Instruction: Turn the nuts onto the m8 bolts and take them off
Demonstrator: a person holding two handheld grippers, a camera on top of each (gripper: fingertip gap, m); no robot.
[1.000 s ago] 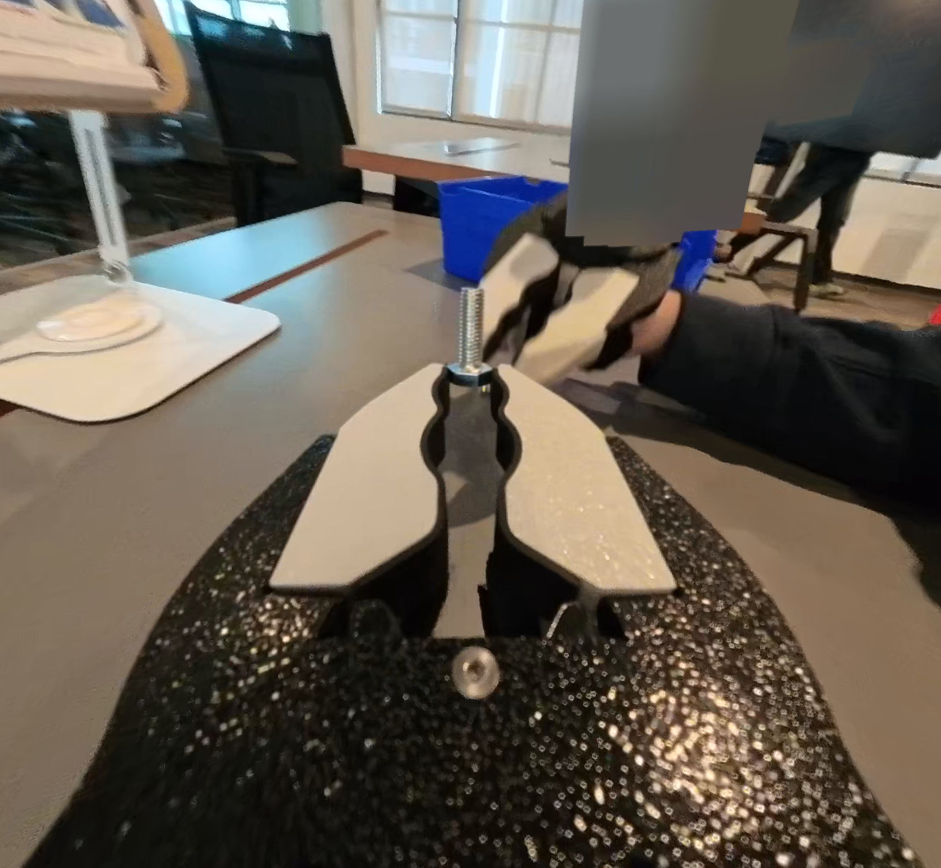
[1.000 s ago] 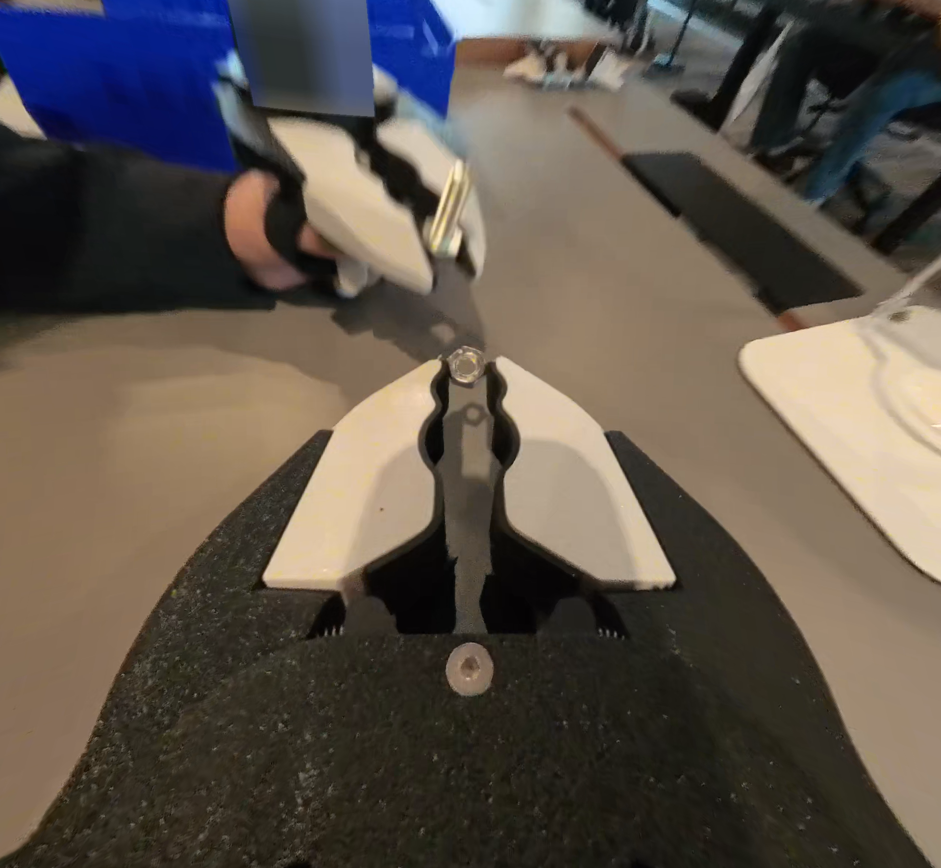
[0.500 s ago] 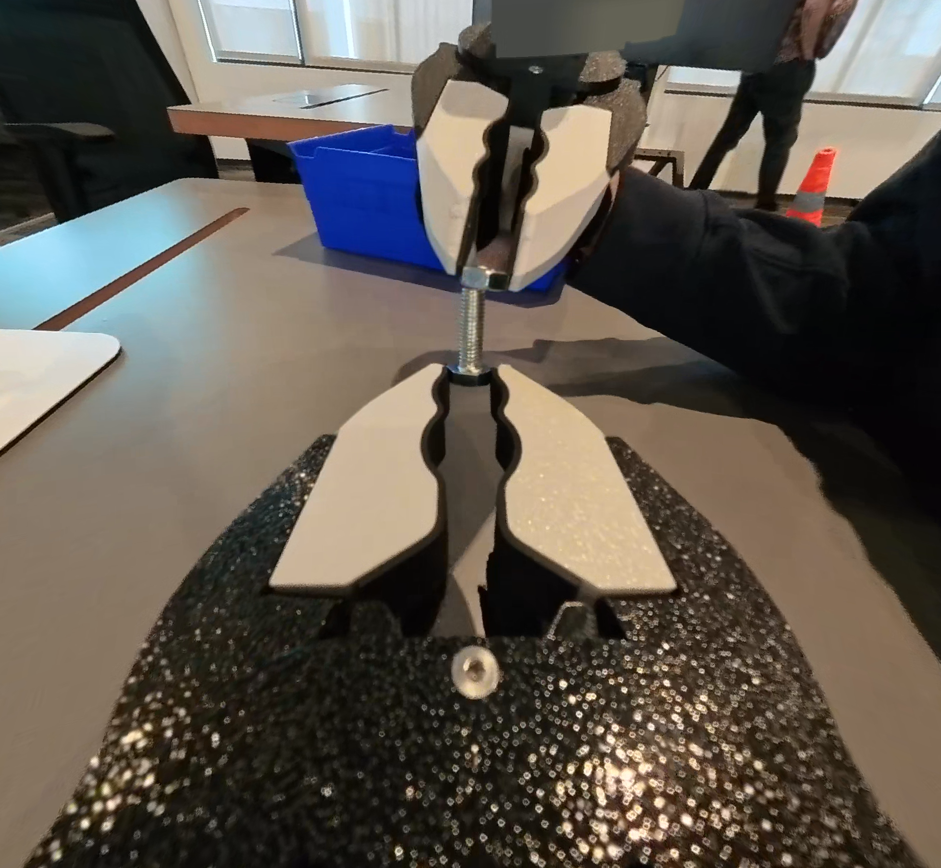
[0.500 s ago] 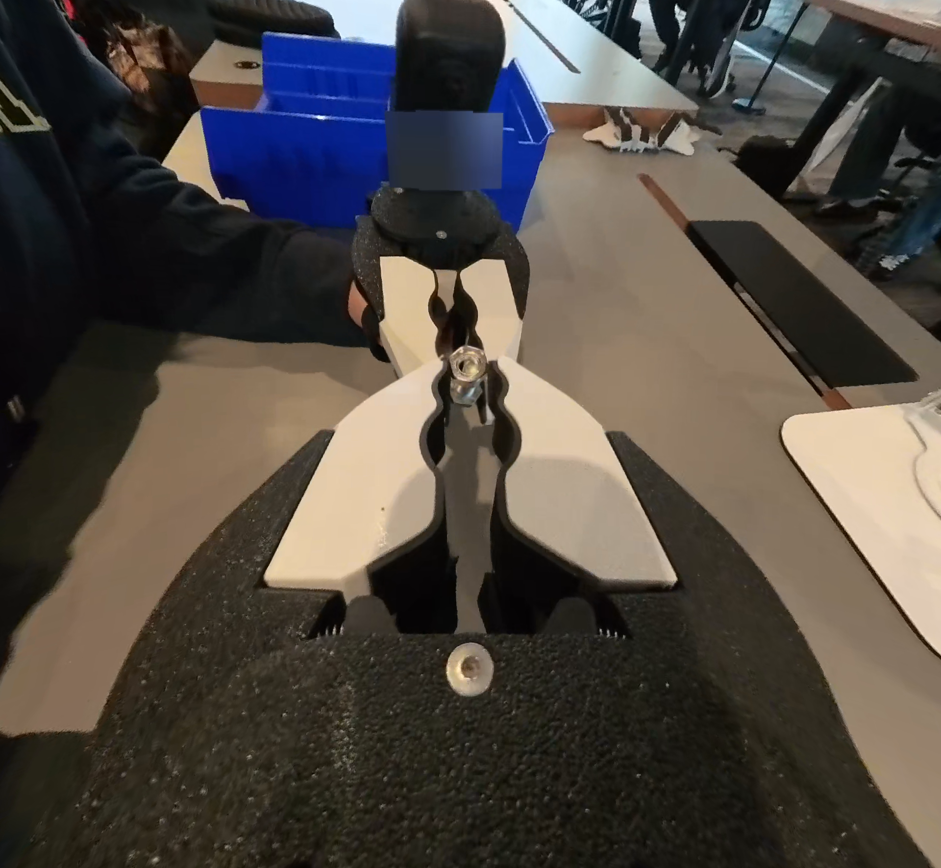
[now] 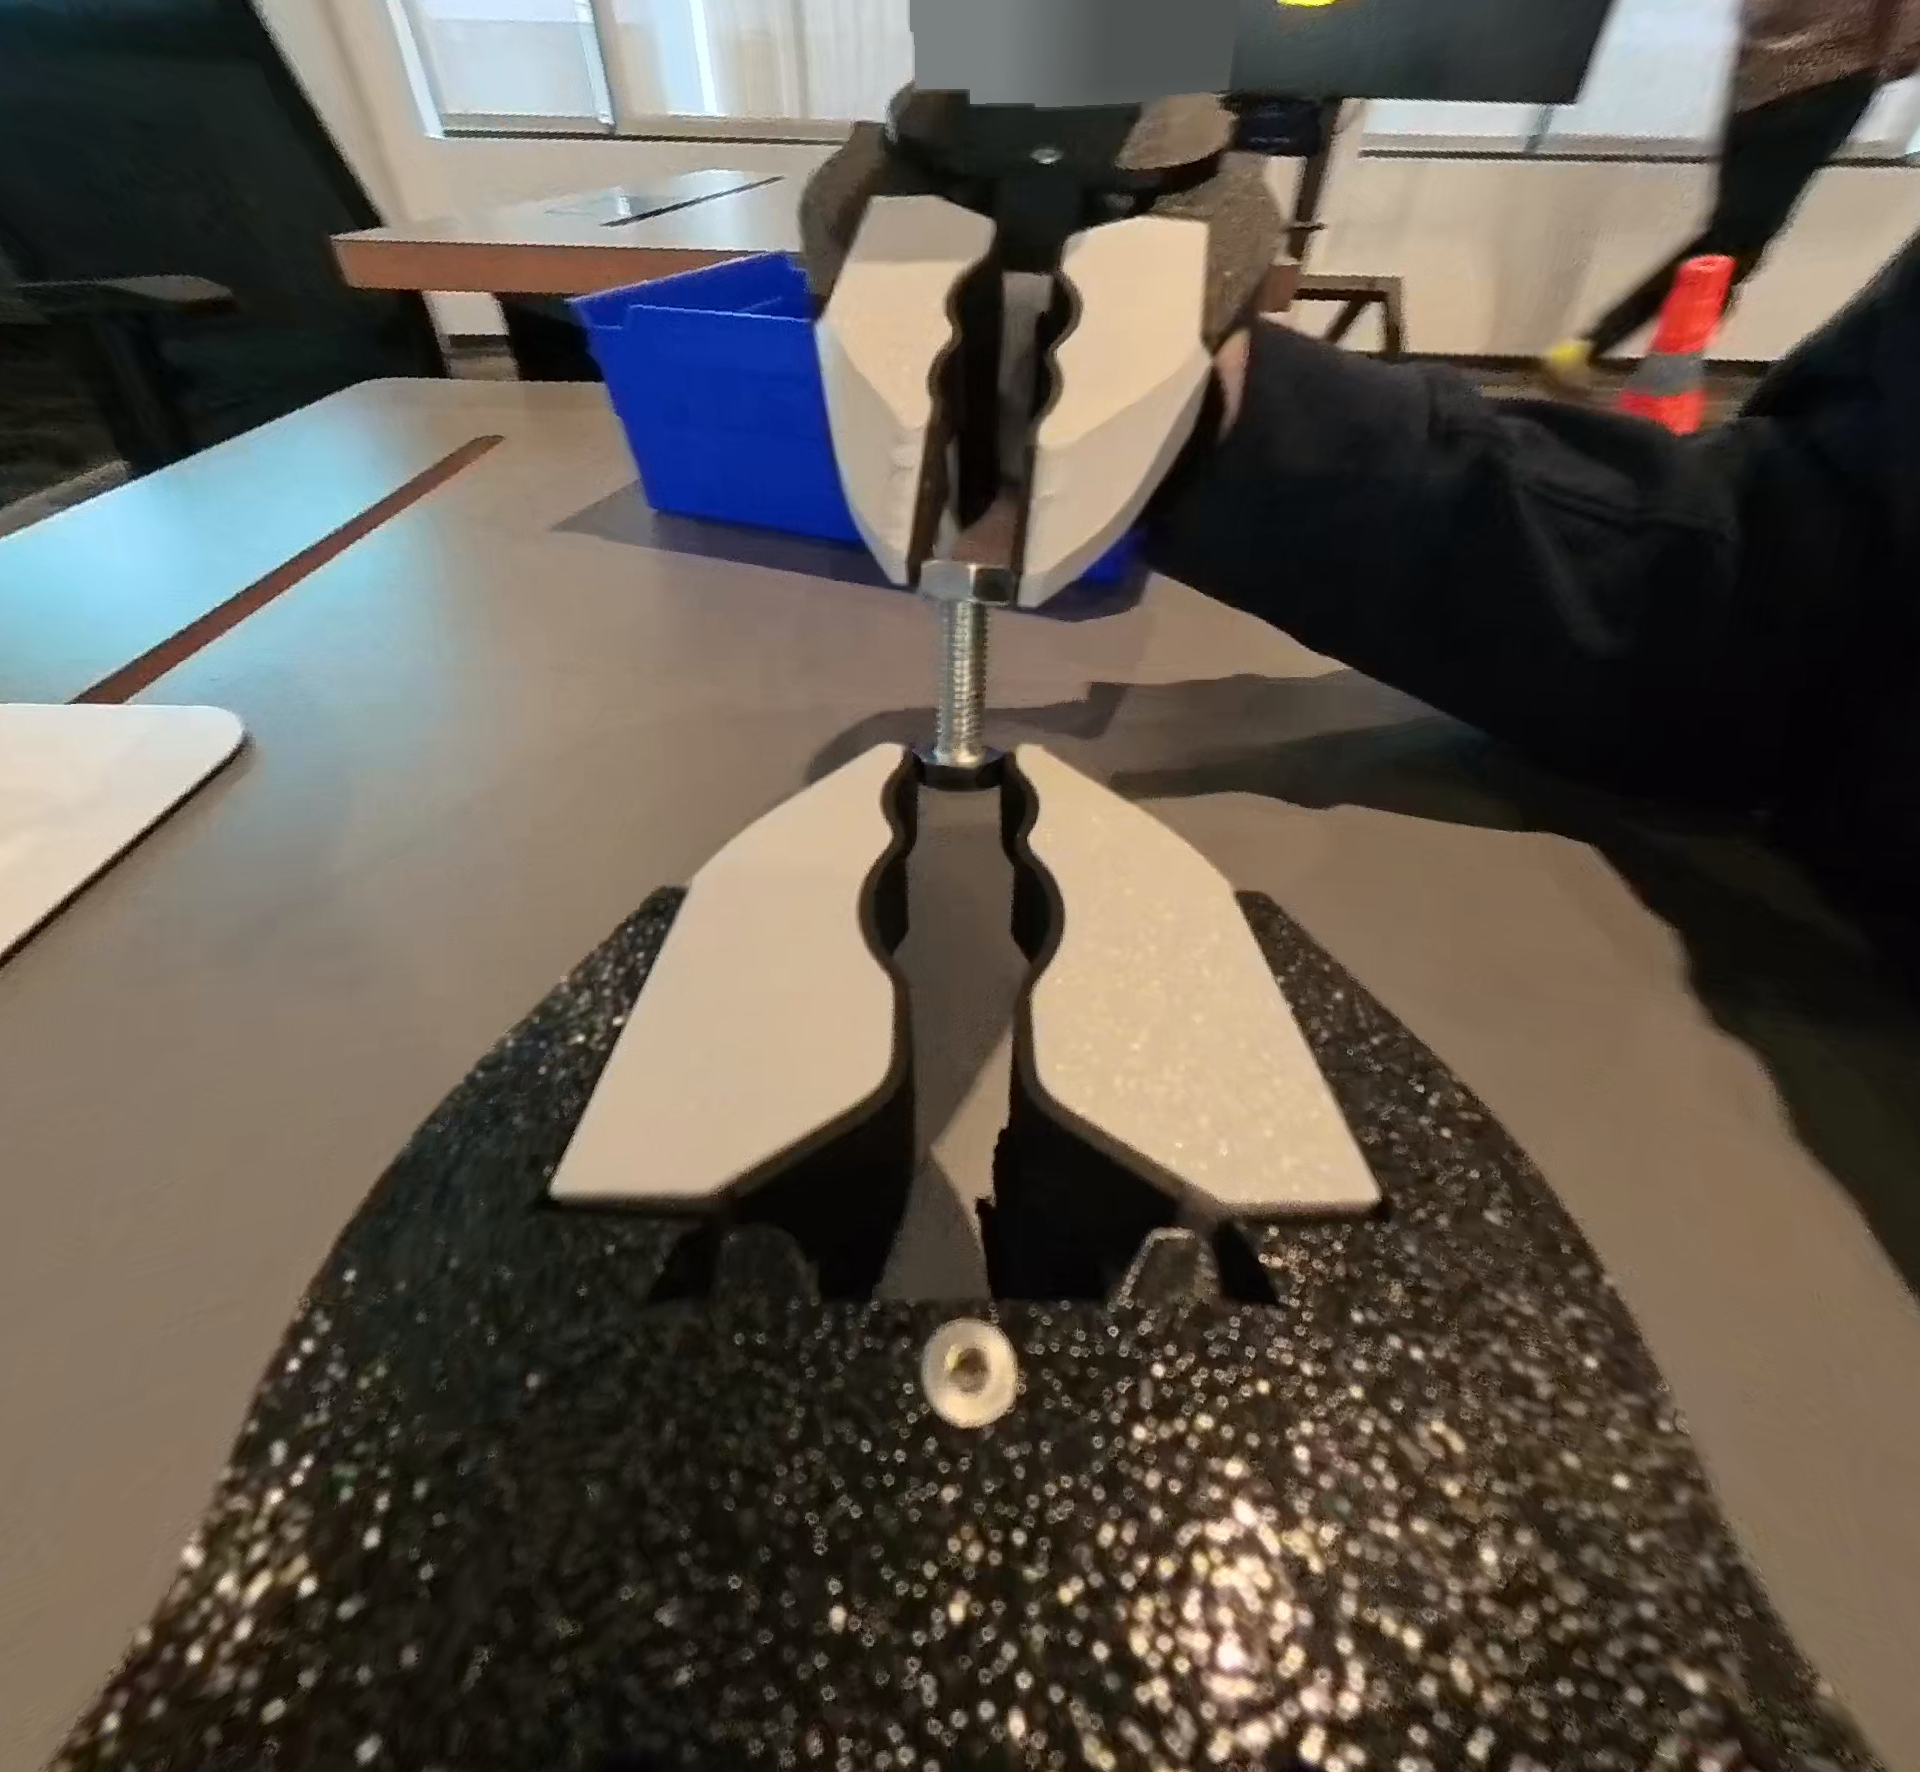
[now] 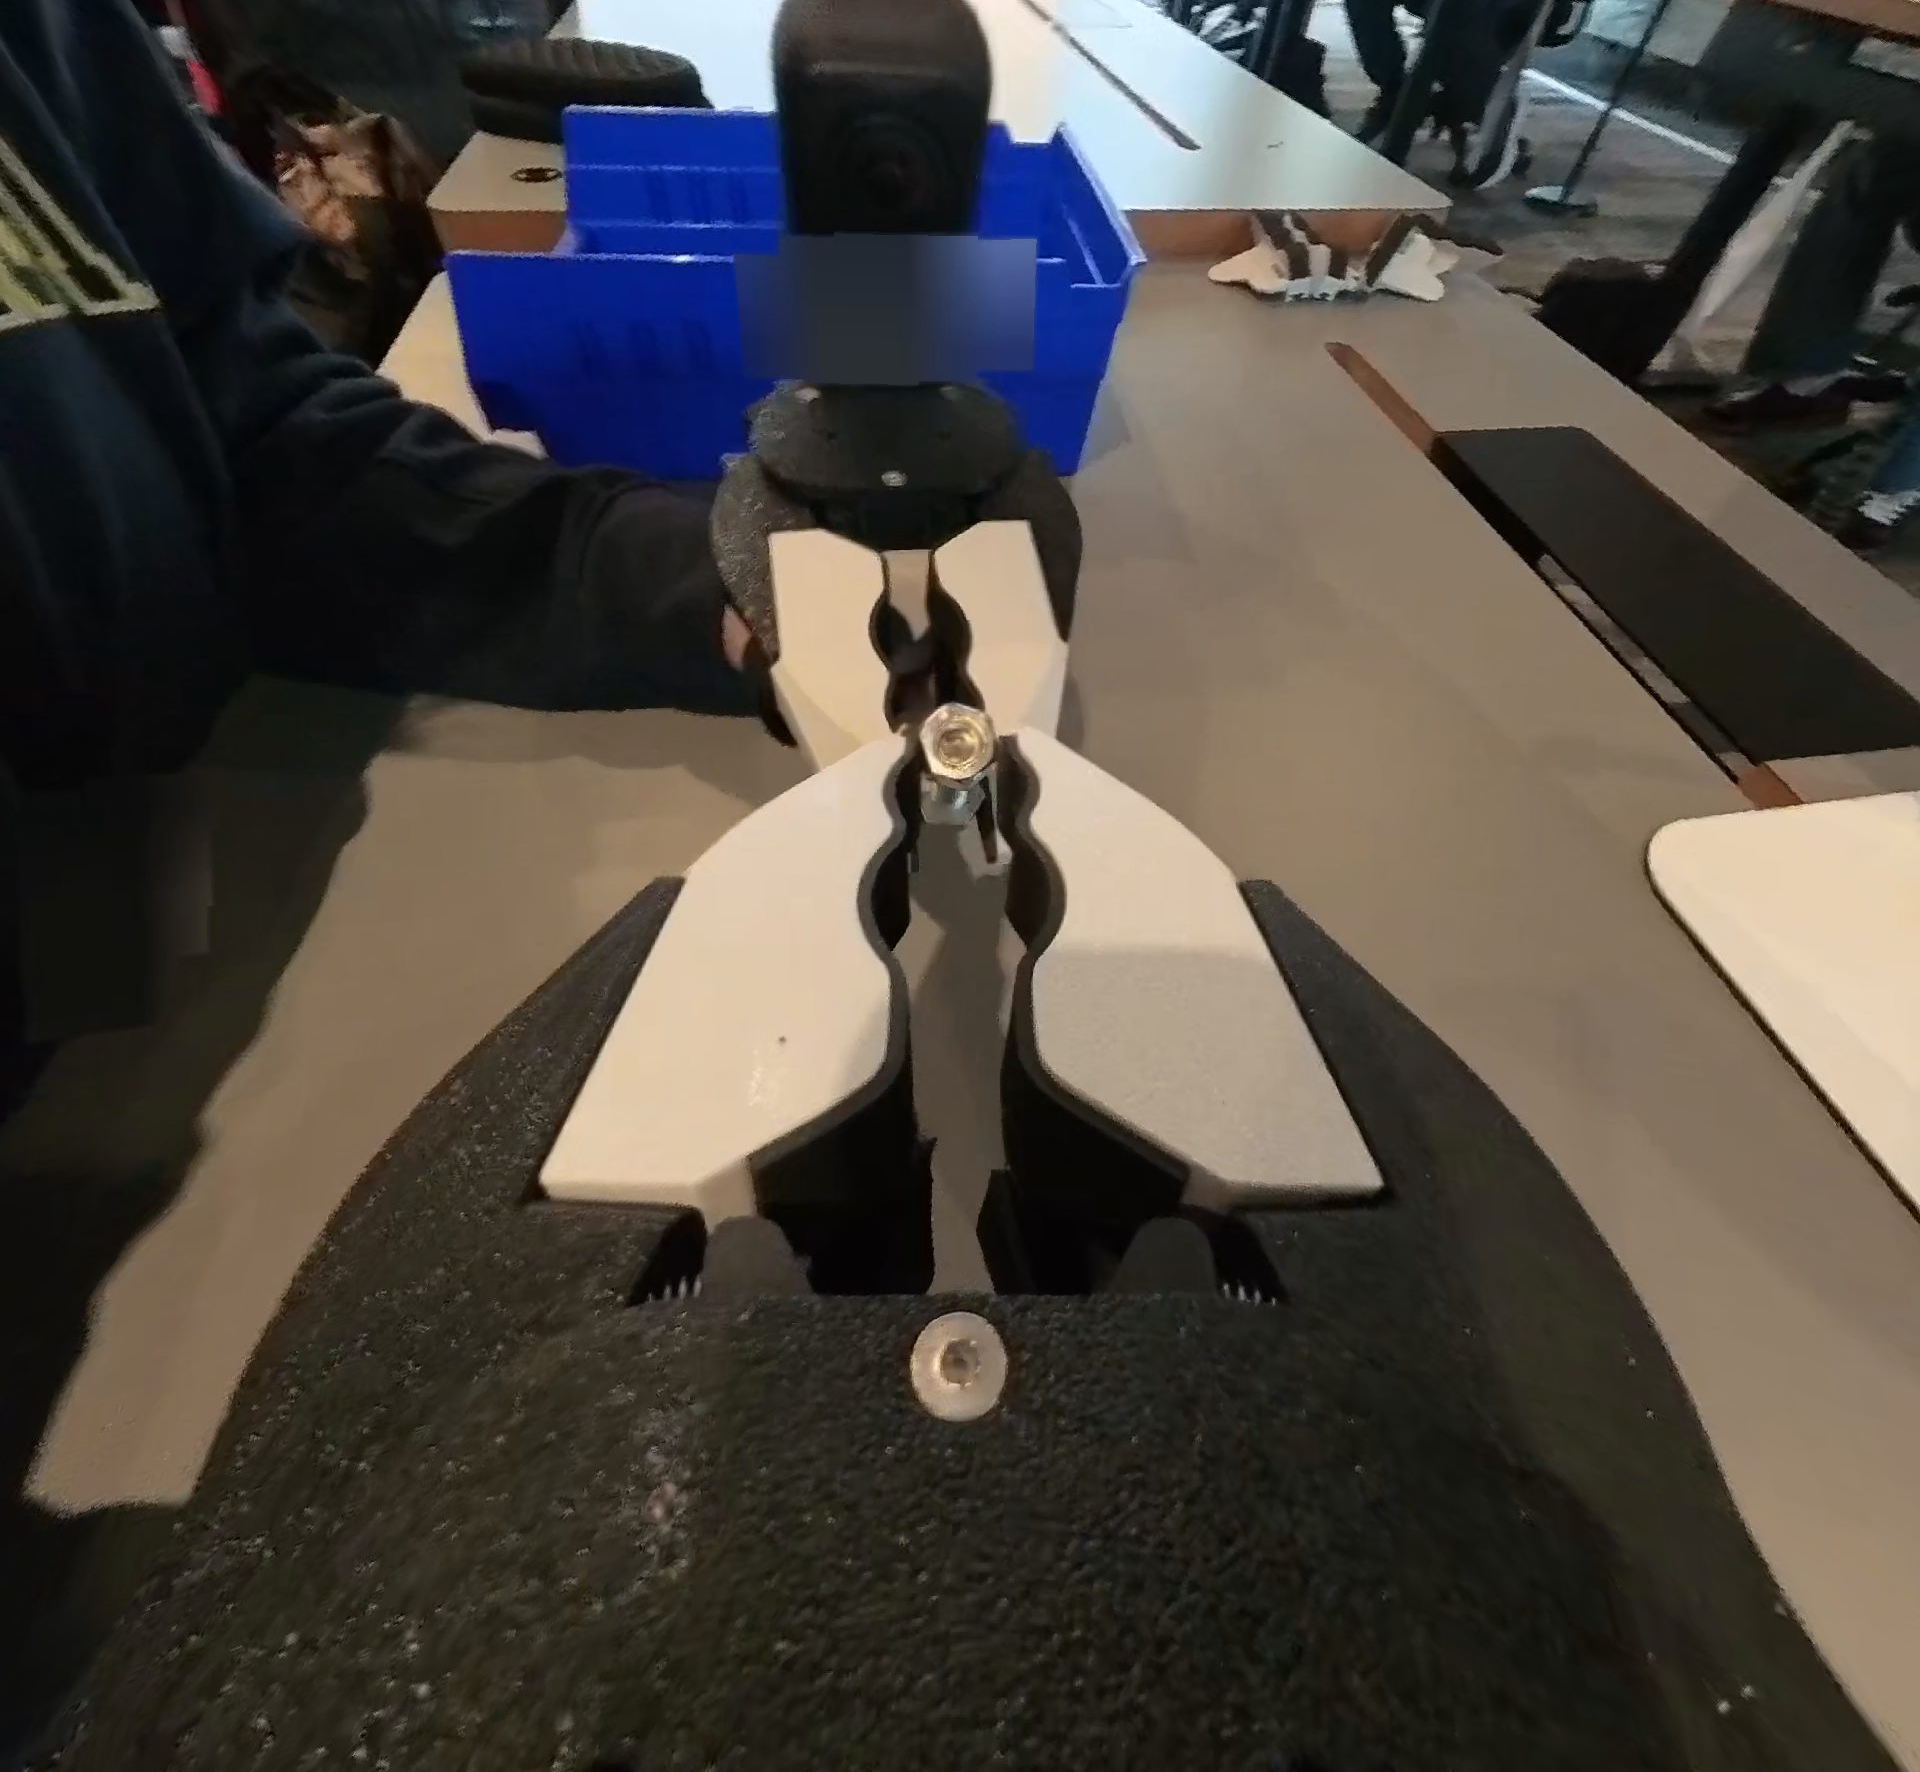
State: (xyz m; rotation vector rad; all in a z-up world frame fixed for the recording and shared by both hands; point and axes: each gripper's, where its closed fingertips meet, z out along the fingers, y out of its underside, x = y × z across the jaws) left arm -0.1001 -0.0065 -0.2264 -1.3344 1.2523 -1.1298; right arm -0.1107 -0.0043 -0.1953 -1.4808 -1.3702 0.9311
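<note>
In the left wrist view my left gripper (image 5: pixel 961 761) is shut on the head of a silver bolt (image 5: pixel 961 673), which stands upright with its thread pointing up. My right gripper (image 5: pixel 971 579) comes down from above, shut on a silver hex nut (image 5: pixel 966 582) that sits on the bolt's top end. In the right wrist view my right gripper (image 6: pixel 958 761) pinches the nut (image 6: pixel 958 746) at its tips, its hole facing the camera. The bolt (image 6: pixel 948 803) shows just under it. The left gripper's white fingers (image 6: pixel 821 621) lie beyond, held by a dark-sleeved arm.
A blue bin (image 5: pixel 717 403) stands on the grey table behind the grippers and also shows in the right wrist view (image 6: pixel 623 340). A white mat (image 5: pixel 94 787) lies to one side (image 6: pixel 1808 943). A black strip (image 6: pixel 1662 579) lies on the table. An orange cone (image 5: pixel 1683 361) stands on the floor. My left and right fingertips are right by each other.
A second ago the grippers were apart. The right gripper brought the nut over the upright bolt and now holds it on the bolt's top end. Both grasps stayed shut.
</note>
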